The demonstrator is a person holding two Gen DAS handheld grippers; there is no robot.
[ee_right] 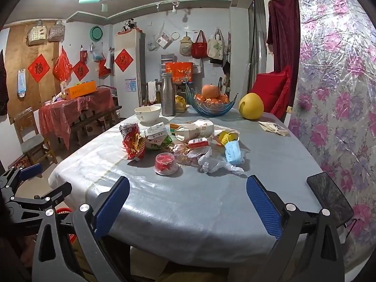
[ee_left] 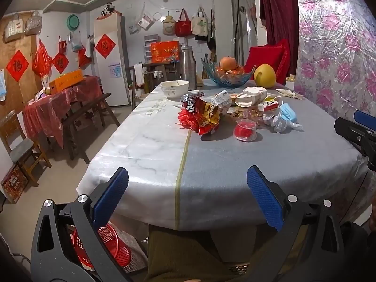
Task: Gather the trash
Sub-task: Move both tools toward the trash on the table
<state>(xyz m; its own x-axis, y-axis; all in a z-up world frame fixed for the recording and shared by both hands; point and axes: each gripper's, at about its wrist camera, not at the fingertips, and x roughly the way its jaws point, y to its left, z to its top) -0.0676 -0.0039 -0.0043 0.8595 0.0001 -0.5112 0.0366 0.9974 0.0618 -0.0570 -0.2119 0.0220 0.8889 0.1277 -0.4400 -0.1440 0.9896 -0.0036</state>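
At the bottom of each wrist view, the left gripper (ee_left: 187,193) and right gripper (ee_right: 188,202) gape wide and empty over the grey-clothed counter (ee_right: 188,199). Beyond them, mid-frame, lies the trash: clear plastic cup (ee_right: 165,163), crumpled red snack wrapper (ee_left: 204,117), blue face mask (ee_right: 232,152).

The red basket (ee_left: 103,246) under the worktop (ee_left: 211,164) shows only in part — the left gripper's (ee_left: 187,193) arm covers its left side, and in the right wrist view just a sliver of red rim (ee_right: 64,210) peeks out. The right gripper (ee_left: 357,131) is cut off by the left wrist view's right edge. In the trash pile, the print on the red snack bag (ee_right: 132,143) and the small white packets (ee_right: 156,132) is too small to read. A dark phone-like slab (ee_right: 329,198) lies at the worktop's right edge, partly behind a gripper arm — what it is cannot be told. The person's lap (ee_left: 188,253) runs off the bottom.
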